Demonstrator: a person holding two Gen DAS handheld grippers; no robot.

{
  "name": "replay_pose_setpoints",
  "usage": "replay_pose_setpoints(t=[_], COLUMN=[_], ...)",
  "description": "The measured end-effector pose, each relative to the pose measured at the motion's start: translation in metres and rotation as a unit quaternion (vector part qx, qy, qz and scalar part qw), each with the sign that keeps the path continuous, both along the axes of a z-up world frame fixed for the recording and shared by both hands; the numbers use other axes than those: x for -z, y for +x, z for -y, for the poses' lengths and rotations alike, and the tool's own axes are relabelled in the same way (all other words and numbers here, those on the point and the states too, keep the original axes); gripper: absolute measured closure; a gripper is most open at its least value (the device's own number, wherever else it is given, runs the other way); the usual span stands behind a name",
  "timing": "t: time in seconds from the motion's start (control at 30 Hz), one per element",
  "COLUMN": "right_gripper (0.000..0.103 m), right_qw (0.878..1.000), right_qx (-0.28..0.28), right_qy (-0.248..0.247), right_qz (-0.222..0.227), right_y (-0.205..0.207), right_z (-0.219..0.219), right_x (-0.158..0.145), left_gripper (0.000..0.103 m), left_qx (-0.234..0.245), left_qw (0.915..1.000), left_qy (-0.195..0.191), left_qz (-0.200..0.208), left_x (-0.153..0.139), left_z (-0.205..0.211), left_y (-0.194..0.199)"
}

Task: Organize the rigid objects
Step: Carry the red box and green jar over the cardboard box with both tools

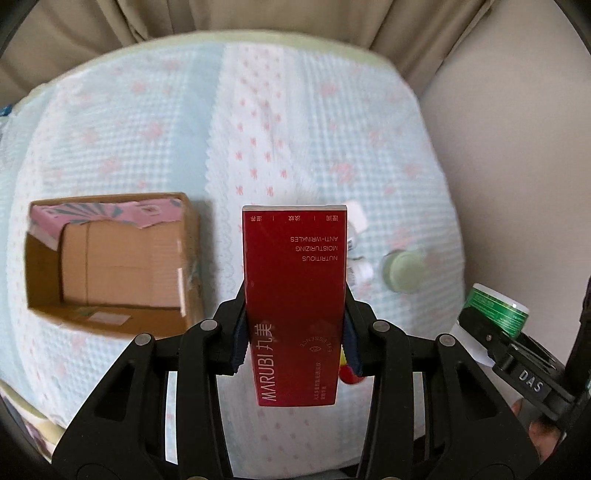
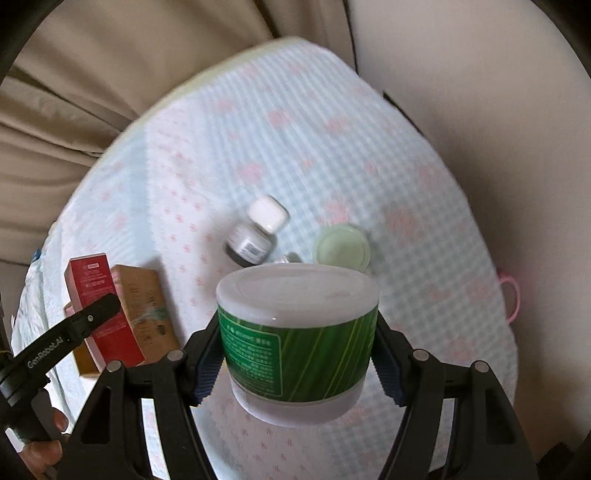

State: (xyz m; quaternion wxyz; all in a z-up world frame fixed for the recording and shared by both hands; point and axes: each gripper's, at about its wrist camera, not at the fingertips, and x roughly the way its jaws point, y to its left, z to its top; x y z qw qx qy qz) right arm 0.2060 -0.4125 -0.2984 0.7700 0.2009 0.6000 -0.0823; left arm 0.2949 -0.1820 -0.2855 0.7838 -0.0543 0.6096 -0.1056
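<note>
The cardboard box (image 1: 110, 258) sits open on the bed (image 1: 147, 129), which is covered in a pale blue checked quilt with pink flowers. The box serves as the landmark here. Inside it, a pink printed carton (image 1: 48, 221) leans against the far-left wall; the rest of the brown floor of the box is bare.

Just to the right of the box, raised above the quilt, the left gripper (image 1: 293, 334) has its fingers (image 1: 240, 332) clenched on the long sides of a red carton (image 1: 295, 295), whose white lettering reads upside down in the left wrist view. The gripper points steeply downward. Part of the hand (image 2: 40, 443) carrying it shows at the lower-left edge of the right wrist view.

Further right of the box, 2 small white-capped bottles (image 2: 258, 232) lie on the quilt, partly hidden behind the red carton in the left wrist view, and a pale green round lid or jar (image 1: 404, 269) rests just beyond them.

Furthest right from the box, the right gripper (image 2: 297, 350) also points steeply down, its fingers (image 2: 207, 373) grasping a green-labelled tub (image 2: 295, 332) with a frosted white lid, held clear of the quilt. A pink handle (image 2: 511, 299) shows at the far-right edge of the bed. Beige curtains (image 1: 258, 18) hang behind the bed.
</note>
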Motion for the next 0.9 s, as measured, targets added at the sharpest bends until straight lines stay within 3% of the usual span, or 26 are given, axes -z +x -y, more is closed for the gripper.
replay_pose_setpoints(t=[0.13,0.3,0.63,0.9], right_gripper=[0.037,0.037,0.037,0.037], right_qw=[0.999,0.996,0.987,0.985], right_qx=[-0.029,-0.061,-0.128,-0.139], right_qy=[0.0,0.002,0.004,-0.004], right_qz=[0.032,0.063,0.097,0.101], right_y=[-0.006,-0.009,0.005,0.021], right_z=[-0.019,-0.049,-0.142,-0.233], right_x=[-0.038,-0.063,-0.093,-0.099], left_gripper=[0.066,0.066,0.066,0.066], left_qx=[-0.014,-0.041,-0.076,-0.05], left_qw=[0.9994,0.9975,0.9937,0.9954], left_qy=[-0.004,-0.004,0.012,0.024], left_qz=[0.031,0.058,0.082,0.078], left_x=[-0.046,-0.085,-0.106,-0.101], left_z=[-0.029,-0.072,-0.17,-0.259], left_y=[-0.019,-0.035,-0.047,-0.03])
